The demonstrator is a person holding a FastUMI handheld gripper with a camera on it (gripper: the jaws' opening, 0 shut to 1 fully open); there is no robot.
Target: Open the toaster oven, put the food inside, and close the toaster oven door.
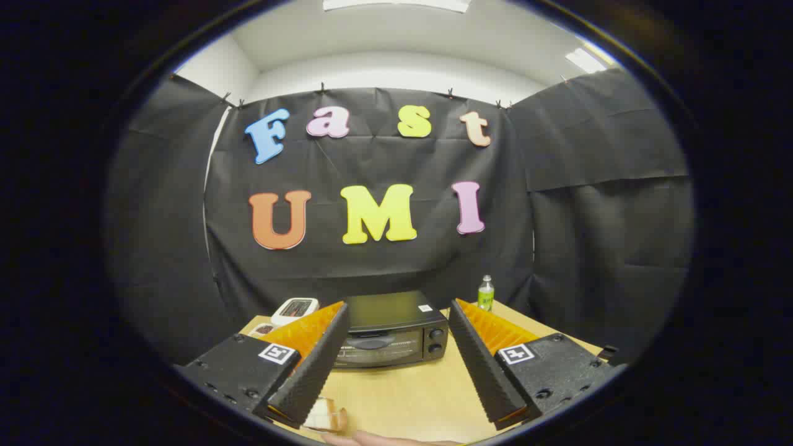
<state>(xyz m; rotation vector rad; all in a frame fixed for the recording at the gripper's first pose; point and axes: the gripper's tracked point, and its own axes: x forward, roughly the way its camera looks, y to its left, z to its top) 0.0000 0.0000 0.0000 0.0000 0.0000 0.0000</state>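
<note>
A black toaster oven [389, 339] stands on the wooden table [409, 396], door shut, its two knobs on the right side of the front. My gripper [397, 305] hovers above the table, open, with nothing between its fingers; the oven shows in the gap, beyond the fingertips. A pale piece of food [324, 417] lies on the table under the near end of the left finger, partly hidden by it. I cannot tell what kind of food it is.
A person's hand [387, 440] rests at the table's near edge beside the food. A small green bottle [486, 293] stands behind the oven to the right. A white device [295, 310] sits to the oven's left. Black cloth walls close the booth.
</note>
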